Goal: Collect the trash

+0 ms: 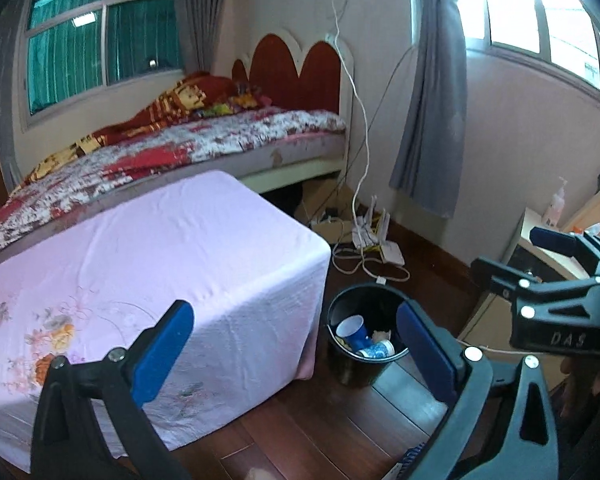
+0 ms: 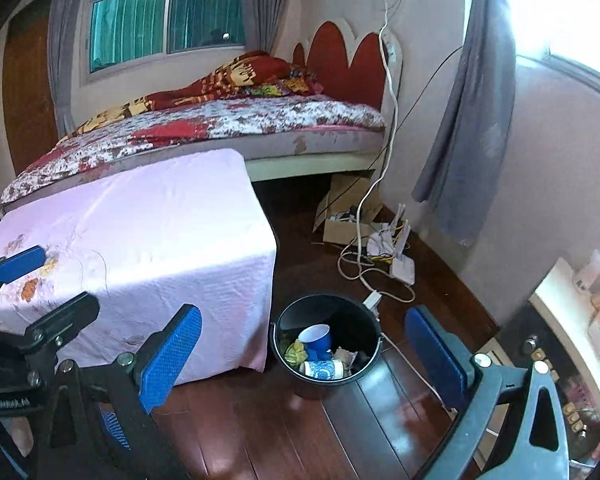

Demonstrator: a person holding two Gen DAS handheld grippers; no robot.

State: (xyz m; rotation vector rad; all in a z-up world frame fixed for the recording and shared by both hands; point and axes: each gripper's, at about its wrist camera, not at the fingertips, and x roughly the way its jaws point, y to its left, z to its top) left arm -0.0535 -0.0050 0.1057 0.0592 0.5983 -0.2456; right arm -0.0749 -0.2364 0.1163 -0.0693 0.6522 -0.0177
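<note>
A black bin (image 1: 342, 364) stands on the wood floor beside the pink-clothed table (image 1: 160, 248). Inside lie a blue paper cup (image 1: 352, 330) and a white cup with blue pattern (image 1: 378, 350). The right wrist view looks down into the bin (image 2: 328, 300) and shows the blue cup (image 2: 316, 338), the patterned cup (image 2: 324, 370), a yellow-green wad (image 2: 294, 350) and crumpled paper (image 2: 346, 356). My left gripper (image 1: 296, 344) is open and empty, above the table corner and the bin. My right gripper (image 2: 304, 356) is open and empty, above the bin. Each gripper shows in the other's view: the right gripper (image 1: 516, 256), the left gripper (image 2: 44, 288).
A bed (image 2: 220, 120) stands behind the table (image 2: 140, 220). By the far wall lie a cardboard box (image 2: 340, 228), a white router (image 2: 402, 266) and loose cables (image 2: 364, 272). A desk (image 2: 560, 320) with a bottle sits at the right. Grey curtains hang at the corner.
</note>
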